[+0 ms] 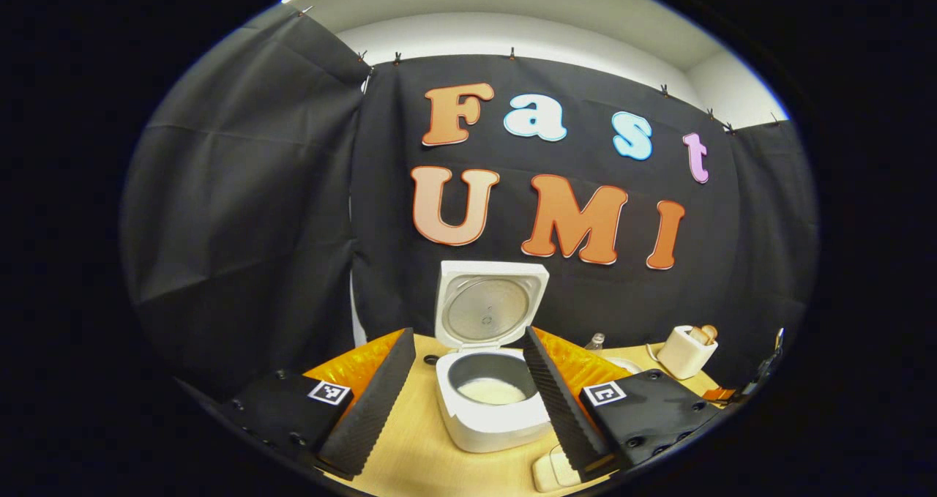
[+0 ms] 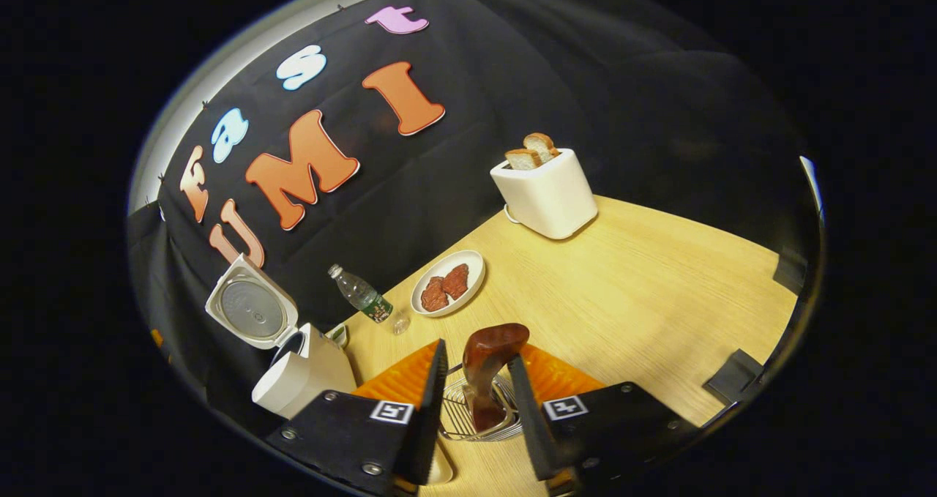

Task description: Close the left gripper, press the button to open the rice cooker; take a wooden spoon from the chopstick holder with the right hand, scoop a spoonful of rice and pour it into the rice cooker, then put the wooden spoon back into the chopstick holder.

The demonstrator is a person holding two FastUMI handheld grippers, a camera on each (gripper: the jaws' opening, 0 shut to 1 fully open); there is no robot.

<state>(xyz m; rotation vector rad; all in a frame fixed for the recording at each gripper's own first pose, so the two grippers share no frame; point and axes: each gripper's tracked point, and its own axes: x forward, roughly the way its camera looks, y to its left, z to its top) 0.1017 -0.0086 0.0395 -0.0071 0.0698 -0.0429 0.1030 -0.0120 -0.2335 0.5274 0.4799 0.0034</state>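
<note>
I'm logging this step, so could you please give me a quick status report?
Left gripper open, facing the rice cooker, lid up, rice inside. Right gripper open around the wooden spoon in the chopstick holder. Nothing in the way.

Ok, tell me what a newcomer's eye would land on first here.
First, the open rice cooker standing between the left gripper fingers, lid up and rice in its pot. Next, the wooden spoon in the wire holder, between the right gripper's fingers. Behind stands a toaster with bread.
</note>
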